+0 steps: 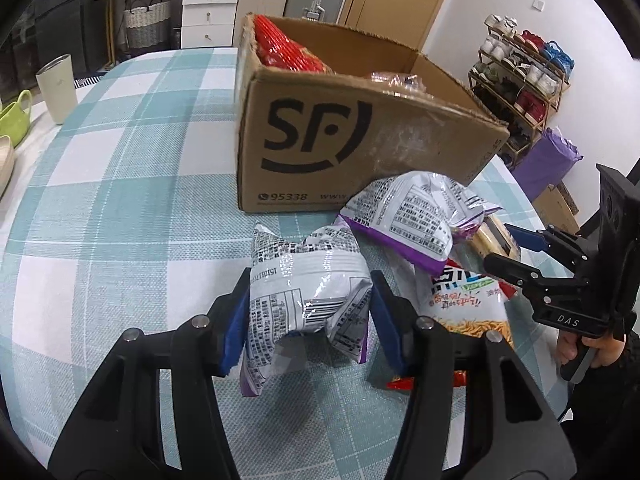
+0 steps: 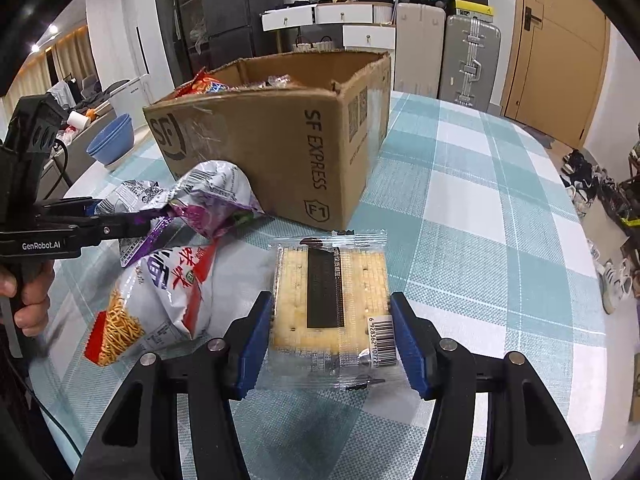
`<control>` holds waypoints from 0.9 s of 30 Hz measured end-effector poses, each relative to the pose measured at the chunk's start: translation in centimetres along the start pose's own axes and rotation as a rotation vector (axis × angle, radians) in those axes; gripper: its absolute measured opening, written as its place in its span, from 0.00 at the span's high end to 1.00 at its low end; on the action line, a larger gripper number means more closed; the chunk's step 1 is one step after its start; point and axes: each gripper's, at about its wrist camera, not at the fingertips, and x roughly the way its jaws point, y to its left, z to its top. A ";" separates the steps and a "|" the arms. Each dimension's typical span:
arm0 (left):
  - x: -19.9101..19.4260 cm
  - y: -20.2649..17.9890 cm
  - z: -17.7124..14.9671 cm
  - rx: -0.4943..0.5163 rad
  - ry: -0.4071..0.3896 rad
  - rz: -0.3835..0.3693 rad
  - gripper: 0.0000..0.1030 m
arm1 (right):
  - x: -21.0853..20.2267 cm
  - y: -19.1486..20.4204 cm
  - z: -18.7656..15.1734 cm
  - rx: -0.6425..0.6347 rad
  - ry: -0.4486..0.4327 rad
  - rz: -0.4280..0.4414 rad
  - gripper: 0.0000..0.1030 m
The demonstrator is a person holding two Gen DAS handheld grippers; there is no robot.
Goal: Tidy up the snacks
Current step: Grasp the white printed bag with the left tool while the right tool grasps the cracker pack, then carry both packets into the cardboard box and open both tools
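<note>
My left gripper (image 1: 308,304) is shut on a white-and-purple snack bag (image 1: 304,296), squeezing its middle just above the checked tablecloth (image 1: 120,200). A second purple bag (image 1: 404,216) and a red noodle-snack bag (image 1: 468,304) lie to its right. My right gripper (image 2: 330,332) has its blue pads against both sides of a clear cracker packet (image 2: 330,300) on the cloth. The open SF cardboard box (image 1: 360,140) stands behind, with red snack packs (image 1: 284,46) inside. It also shows in the right wrist view (image 2: 280,140).
A white tumbler (image 1: 58,88) and green cup (image 1: 16,120) stand at the left table edge. Blue bowls (image 2: 112,140) sit beyond the table. A shoe rack (image 1: 520,76) and a purple bag (image 1: 548,160) stand at the right.
</note>
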 end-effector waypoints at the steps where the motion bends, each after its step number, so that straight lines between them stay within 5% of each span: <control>1: -0.3 0.0 0.0 0.000 -0.005 0.003 0.50 | -0.2 0.0 0.0 0.002 -0.003 -0.001 0.43; 27: -11.9 -0.6 0.5 -0.001 -0.199 0.054 0.50 | -7.5 1.6 3.1 0.011 -0.218 0.009 0.43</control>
